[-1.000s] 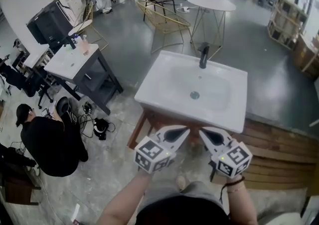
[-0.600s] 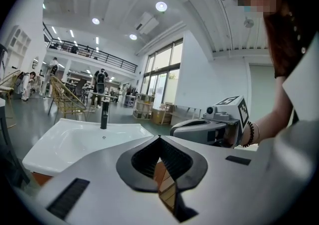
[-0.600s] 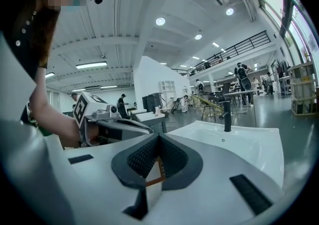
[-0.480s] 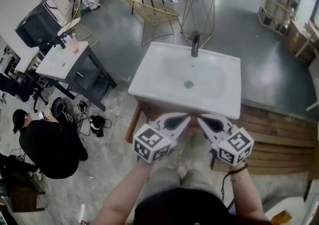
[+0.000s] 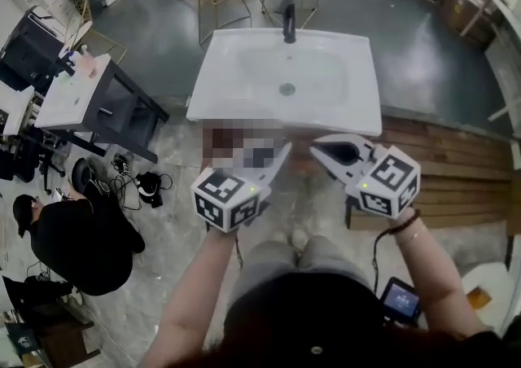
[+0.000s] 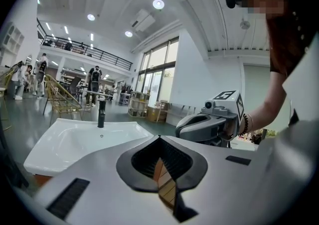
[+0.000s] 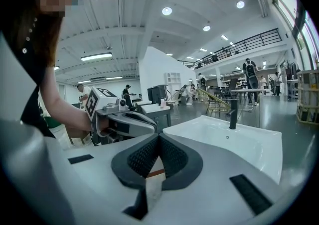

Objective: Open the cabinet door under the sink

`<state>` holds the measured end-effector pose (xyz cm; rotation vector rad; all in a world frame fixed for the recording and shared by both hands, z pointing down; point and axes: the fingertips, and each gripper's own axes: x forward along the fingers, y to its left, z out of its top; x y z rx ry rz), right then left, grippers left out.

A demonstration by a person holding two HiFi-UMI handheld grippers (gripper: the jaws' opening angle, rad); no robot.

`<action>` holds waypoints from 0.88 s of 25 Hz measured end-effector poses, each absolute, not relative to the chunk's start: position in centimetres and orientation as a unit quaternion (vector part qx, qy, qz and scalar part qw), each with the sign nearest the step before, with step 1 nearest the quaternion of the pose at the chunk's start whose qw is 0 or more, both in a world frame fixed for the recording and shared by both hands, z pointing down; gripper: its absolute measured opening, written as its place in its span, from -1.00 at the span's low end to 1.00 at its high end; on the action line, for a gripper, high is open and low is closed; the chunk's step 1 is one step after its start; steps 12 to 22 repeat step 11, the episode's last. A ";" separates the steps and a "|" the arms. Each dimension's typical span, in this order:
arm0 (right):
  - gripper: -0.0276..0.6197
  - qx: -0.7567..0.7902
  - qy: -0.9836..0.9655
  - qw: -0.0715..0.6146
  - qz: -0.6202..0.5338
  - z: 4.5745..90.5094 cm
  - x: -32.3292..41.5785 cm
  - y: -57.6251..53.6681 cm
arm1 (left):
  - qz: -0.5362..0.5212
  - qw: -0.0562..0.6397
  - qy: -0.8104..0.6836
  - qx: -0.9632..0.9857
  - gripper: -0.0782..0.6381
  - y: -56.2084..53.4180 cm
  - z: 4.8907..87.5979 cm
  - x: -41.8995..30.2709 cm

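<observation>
Two grippers showed in the head view, held side by side just short of the near rim of a white sink (image 5: 358, 114). The left gripper (image 5: 281, 155) sat at about 7 o'clock from the drain and the right gripper (image 5: 319, 146) at about 5 o'clock, their tips near each other but apart. A black faucet (image 5: 288, 20) stood at the basin's 12 o'clock edge. The cabinet (image 5: 299, 145) was under the basin and almost wholly hidden by it. Only a bit of brown wood showed below the near rim, between the two tips, and from above I could not see its door. A wooden platform (image 5: 456, 163) lay at 3 o'clock from the sink. A dark stand with a white tabletop (image 5: 81, 89) stood at 9 o'clock, and a person in black (image 5: 73, 244) crouched on the floor at 8 o'clock.

From the left gripper view, its jaws were pressed together with nothing between them. The basin lay ahead at 10 o'clock and the other gripper at 2 o'clock.

From the right gripper view, those jaws were likewise together and empty, with the basin at 2 o'clock and the left gripper at 10 o'clock.
</observation>
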<state>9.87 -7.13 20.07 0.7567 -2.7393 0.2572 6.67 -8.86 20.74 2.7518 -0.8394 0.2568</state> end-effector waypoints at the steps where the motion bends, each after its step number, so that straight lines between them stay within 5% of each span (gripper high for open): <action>1: -0.89 0.262 -0.950 0.145 0.089 19.9 9.9 -7.0 | 0.088 0.127 -0.287 0.945 -0.76 -8.7 20.8 6.6; 22: -0.89 0.258 -0.950 0.156 0.079 19.4 9.4 -6.8 | 0.094 0.122 -0.284 0.946 -0.76 -8.1 21.1 5.3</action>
